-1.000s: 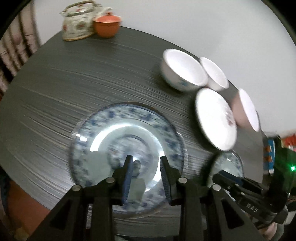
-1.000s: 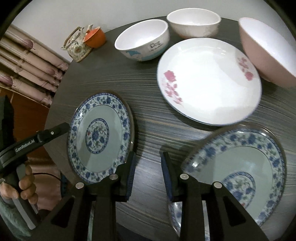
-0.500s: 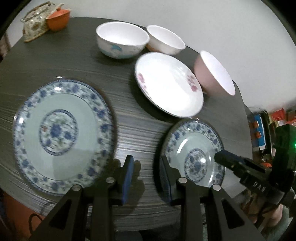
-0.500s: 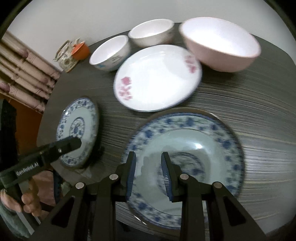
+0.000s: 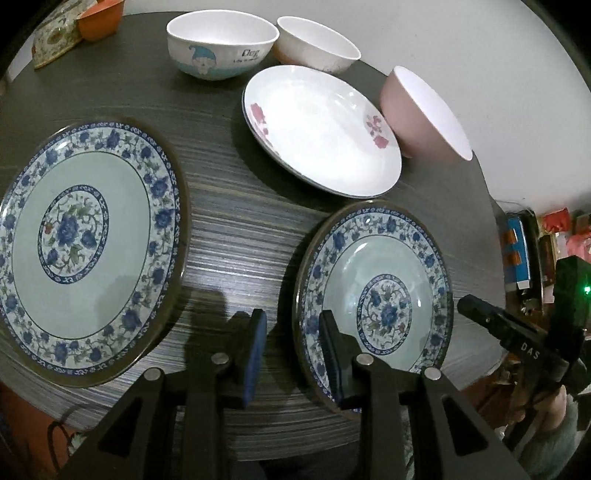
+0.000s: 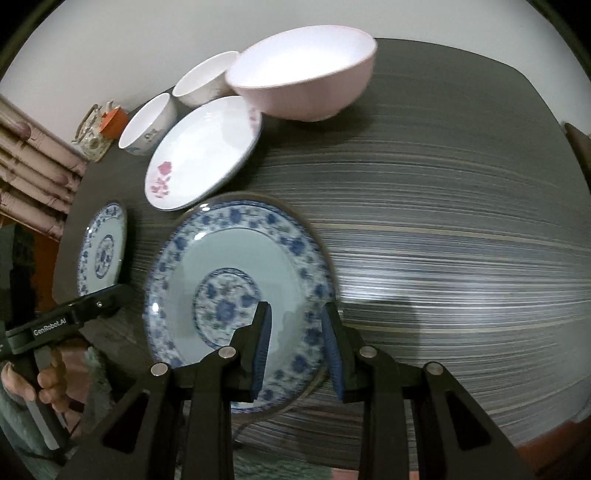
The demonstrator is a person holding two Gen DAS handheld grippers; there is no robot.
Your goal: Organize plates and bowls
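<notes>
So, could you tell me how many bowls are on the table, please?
3: the cartoon-print bowl at the far edge, the white bowl beside it, and the pink bowl right of the rose plate.

A dark, streaked wood-grain surface fills most of both views. At the upper left of the left view stands a floral teapot with an orange cup touching it (both cropped). Pinkish pleated curtains hang at the right view's left edge.
</notes>
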